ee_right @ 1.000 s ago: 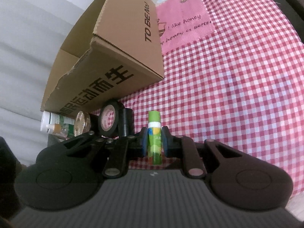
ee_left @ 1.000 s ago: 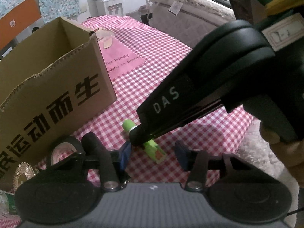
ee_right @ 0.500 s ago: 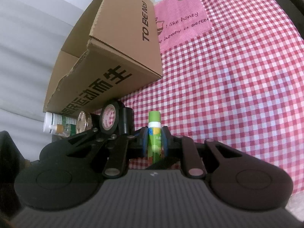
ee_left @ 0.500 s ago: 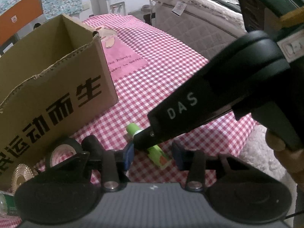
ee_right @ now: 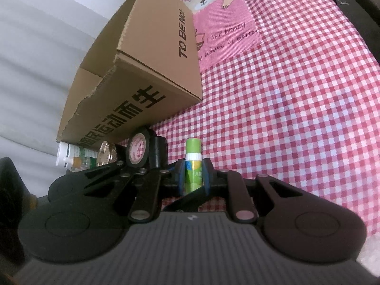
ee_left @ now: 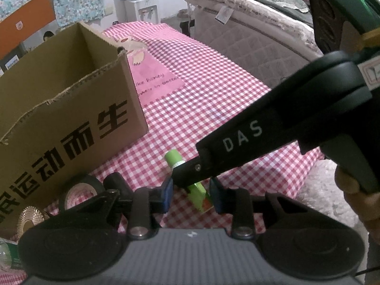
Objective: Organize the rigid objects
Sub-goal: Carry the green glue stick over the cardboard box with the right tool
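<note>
Already the right tongs [ee_right: 194,174] clamp a green glue stick [ee_right: 192,163] just above the checked bed cover [ee_right: 296,118]; the left tongs [ee_left: 191,191], just closing, hold nothing. Tilting could slide it free short of the cardboard box [ee_right: 152,71], printed "TO BE No.1". Right housing reads "DAS".

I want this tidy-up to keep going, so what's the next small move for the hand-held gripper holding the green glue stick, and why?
Probably lift it and carry it toward the cardboard box. The right hand-held gripper is already clamped on the glue stick, and the box beyond it stands open on top.
</note>
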Demonstrator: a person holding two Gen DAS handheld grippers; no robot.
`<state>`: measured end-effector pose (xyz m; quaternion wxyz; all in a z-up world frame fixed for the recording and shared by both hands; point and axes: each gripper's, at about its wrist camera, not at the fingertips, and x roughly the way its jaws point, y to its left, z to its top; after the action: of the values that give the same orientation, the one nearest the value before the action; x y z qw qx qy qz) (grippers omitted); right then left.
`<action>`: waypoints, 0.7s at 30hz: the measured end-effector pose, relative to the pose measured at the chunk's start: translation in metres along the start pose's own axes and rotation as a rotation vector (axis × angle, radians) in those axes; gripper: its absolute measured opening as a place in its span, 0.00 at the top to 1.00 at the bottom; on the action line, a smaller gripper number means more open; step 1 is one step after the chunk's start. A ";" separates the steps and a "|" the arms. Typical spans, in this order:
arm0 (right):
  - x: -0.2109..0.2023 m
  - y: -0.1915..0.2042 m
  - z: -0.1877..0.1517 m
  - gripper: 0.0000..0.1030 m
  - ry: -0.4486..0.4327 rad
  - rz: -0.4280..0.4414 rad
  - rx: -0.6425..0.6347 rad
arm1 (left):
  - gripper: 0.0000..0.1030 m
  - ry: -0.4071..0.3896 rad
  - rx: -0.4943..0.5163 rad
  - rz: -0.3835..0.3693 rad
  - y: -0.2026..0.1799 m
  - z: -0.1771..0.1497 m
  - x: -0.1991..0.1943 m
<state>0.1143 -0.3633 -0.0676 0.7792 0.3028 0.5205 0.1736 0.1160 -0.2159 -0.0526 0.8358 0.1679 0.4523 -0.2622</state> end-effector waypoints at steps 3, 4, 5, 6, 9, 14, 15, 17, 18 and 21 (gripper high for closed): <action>-0.009 0.003 -0.004 0.86 -0.018 0.005 0.002 | 0.67 -0.014 0.001 -0.003 0.000 -0.001 -0.007; -0.012 0.004 -0.006 0.86 -0.024 0.006 0.001 | 0.67 -0.021 0.002 -0.003 0.000 -0.002 -0.010; -0.016 0.006 -0.008 0.86 -0.030 0.005 -0.002 | 0.67 -0.028 0.002 -0.003 0.000 -0.003 -0.013; -0.019 0.009 -0.009 0.86 -0.037 0.004 -0.006 | 0.67 -0.038 0.003 -0.001 0.000 -0.004 -0.018; -0.030 0.022 -0.015 0.86 -0.060 0.002 -0.022 | 0.67 -0.066 0.008 0.008 -0.003 -0.004 -0.029; -0.052 0.055 -0.019 0.86 -0.117 0.010 -0.076 | 0.67 -0.140 0.016 0.036 -0.003 -0.005 -0.066; -0.057 0.063 -0.020 0.86 -0.131 0.012 -0.093 | 0.67 -0.159 0.017 0.044 -0.001 -0.005 -0.074; -0.066 0.079 -0.020 0.86 -0.157 0.016 -0.130 | 0.67 -0.195 0.017 0.066 0.002 -0.005 -0.091; -0.070 0.087 -0.018 0.86 -0.168 0.020 -0.152 | 0.67 -0.212 0.016 0.081 0.004 -0.005 -0.099; -0.077 0.114 -0.011 0.86 -0.194 0.048 -0.206 | 0.67 -0.253 0.019 0.134 0.014 -0.002 -0.126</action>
<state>0.0783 -0.3188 0.0580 0.8485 0.2489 0.4147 0.2148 0.0663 -0.1676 0.0532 0.9001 0.1714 0.3287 -0.2290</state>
